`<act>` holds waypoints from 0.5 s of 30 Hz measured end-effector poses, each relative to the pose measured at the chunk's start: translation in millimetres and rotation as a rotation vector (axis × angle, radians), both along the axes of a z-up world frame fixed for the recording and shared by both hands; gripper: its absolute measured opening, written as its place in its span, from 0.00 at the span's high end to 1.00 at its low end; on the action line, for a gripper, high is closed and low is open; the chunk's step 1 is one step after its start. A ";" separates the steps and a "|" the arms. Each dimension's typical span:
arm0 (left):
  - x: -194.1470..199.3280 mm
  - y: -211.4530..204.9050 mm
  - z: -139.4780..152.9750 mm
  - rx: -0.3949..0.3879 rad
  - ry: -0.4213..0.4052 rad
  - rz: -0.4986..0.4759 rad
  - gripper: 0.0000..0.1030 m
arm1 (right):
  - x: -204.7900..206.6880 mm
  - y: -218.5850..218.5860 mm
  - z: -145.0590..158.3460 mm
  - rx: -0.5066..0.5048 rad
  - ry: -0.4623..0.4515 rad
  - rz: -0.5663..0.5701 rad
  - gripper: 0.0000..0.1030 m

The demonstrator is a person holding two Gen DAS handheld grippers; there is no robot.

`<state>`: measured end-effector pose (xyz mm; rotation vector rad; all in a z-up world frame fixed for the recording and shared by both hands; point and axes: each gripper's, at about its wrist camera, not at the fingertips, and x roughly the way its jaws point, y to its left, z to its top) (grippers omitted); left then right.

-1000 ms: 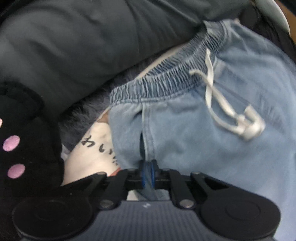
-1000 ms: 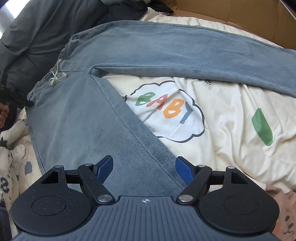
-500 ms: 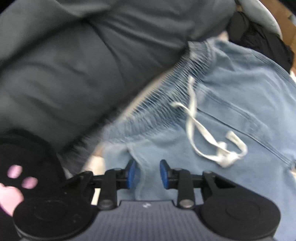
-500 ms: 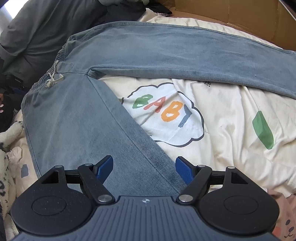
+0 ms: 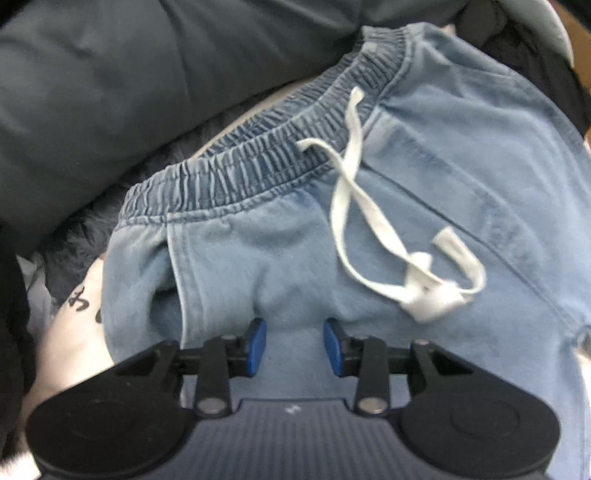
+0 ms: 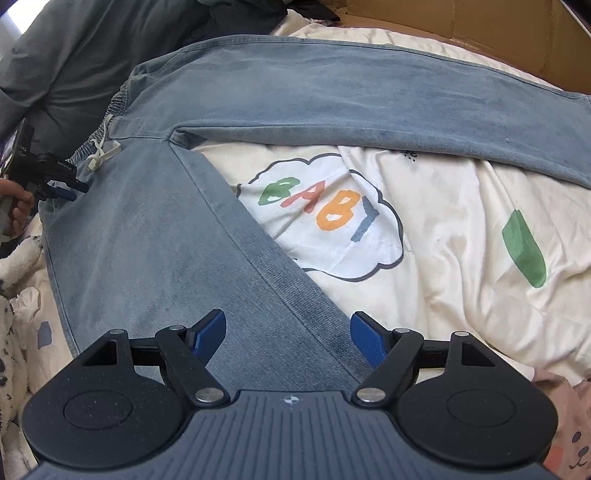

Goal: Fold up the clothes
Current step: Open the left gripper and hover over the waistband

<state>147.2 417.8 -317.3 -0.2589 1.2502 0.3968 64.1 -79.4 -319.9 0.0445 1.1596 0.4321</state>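
Light blue jeans (image 6: 147,240) lie spread on a bed, legs splayed apart. My left gripper (image 5: 294,345) hovers low over the hip just below the elastic waistband (image 5: 258,162), beside the pocket seam. Its jaws are opening; denim shows between the blue pads but they do not press on it. The white drawstring (image 5: 424,301) lies knotted to its right. In the right wrist view the left gripper (image 6: 61,192) sits at the waist, held by a hand (image 6: 18,206). My right gripper (image 6: 288,336) stands open above the near leg, holding nothing.
A dark grey garment (image 5: 129,74) is bunched behind the waistband. The cream bedsheet (image 6: 461,221) carries a "BABY" cloud print between the legs. A cardboard wall (image 6: 480,29) runs along the far side. A fluffy white item (image 6: 11,273) lies at the left edge.
The left gripper let go of the denim at the pocket edge, opened its jaws and shifted right along the hip. The waist now lies flatter. The right gripper stayed put.
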 end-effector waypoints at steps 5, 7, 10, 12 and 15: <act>2.9 6.8 -1.7 0.024 -0.011 0.013 0.64 | 0.8 -4.5 -0.9 0.000 0.002 -0.014 0.23; 2.8 11.0 0.0 0.023 -0.014 0.029 0.66 | 1.6 -4.9 0.3 0.005 -0.005 -0.016 0.23; -1.1 22.4 2.9 -0.009 -0.037 0.093 0.71 | 3.5 -3.4 1.8 0.010 -0.017 -0.016 0.23; -2.2 30.2 4.5 -0.019 -0.046 0.113 0.74 | 6.1 -2.2 2.9 0.017 -0.029 -0.019 0.23; 2.9 30.8 3.7 0.024 -0.046 0.081 0.77 | 12.3 -0.5 4.2 0.028 -0.047 -0.027 0.23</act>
